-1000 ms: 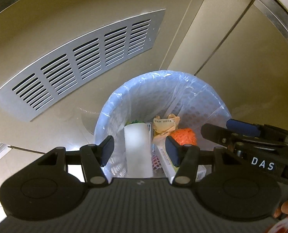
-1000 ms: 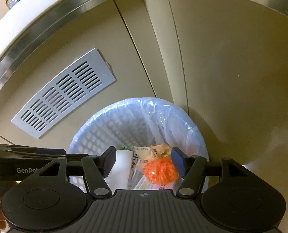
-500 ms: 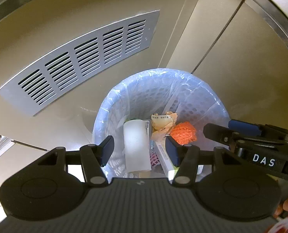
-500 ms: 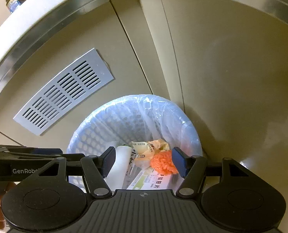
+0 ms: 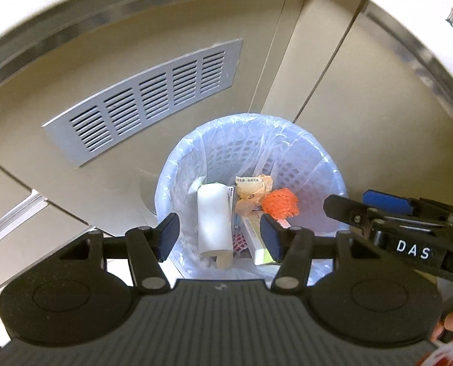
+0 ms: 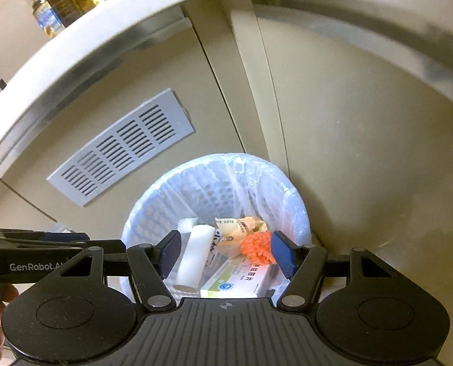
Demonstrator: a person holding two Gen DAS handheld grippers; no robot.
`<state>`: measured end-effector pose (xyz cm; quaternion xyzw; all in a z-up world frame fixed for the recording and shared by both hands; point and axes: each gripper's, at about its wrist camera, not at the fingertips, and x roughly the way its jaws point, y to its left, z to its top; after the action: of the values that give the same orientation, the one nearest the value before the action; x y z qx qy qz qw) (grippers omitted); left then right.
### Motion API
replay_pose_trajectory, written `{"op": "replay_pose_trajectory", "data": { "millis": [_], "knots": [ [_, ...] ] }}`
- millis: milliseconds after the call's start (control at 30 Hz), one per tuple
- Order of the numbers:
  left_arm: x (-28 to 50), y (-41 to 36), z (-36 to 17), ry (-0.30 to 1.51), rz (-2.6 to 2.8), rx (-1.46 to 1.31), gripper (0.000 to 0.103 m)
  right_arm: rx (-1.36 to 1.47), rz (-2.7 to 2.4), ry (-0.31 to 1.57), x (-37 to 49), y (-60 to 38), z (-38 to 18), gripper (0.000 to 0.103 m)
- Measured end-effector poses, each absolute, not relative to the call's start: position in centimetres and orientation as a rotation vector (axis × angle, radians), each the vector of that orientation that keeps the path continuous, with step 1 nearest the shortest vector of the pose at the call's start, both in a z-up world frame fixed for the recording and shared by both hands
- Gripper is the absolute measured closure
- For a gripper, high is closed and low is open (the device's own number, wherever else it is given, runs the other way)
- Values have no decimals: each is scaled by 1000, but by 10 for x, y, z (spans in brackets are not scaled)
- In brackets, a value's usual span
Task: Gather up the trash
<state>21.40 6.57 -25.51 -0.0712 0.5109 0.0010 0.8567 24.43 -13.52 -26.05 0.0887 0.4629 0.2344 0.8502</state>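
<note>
The left claw (image 5: 220, 233) stands open and holds nothing; the right claw (image 6: 226, 251) is open and empty too. Both hang above the trash basket (image 6: 299, 210), which stands on the floor against the cabinet front, below the grey vent grille (image 5: 147, 100). Inside its plastic liner lie a white roll (image 5: 212, 219), crumpled wrappers (image 5: 251, 189), an orange net ball (image 5: 280, 204) and a medicine box (image 6: 241, 282). These pieces seem already collected. Whether more trash waits elsewhere, the views do not show.
</note>
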Motion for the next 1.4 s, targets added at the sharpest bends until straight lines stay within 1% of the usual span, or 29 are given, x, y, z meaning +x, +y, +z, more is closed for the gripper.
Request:
{"op": "replay_pose_trajectory", "data": {
  "millis": [167,333,533,700,933,1167,1400],
  "knots": [
    [187,55,-223,1026,46,-162,48,202,509,941,227,-146,-233,38],
    [150,52,-172,948,87,-169,48,211,518,921,202,-160,-195,38],
    [112,50,-113,875,81,-115,43,243,511,904,167,-177,-146,38],
    [87,52,-80,853,29,-89,42,253,476,889,135,-179,-112,38],
    [47,66,-51,828,-76,-49,42,261,393,861,81,-161,-66,38],
    [0,97,-29,819,-119,-10,42,264,312,850,21,-130,-38,38],
    [-45,116,-19,805,-183,25,42,268,285,829,-32,-108,-20,38]
  ]
}}
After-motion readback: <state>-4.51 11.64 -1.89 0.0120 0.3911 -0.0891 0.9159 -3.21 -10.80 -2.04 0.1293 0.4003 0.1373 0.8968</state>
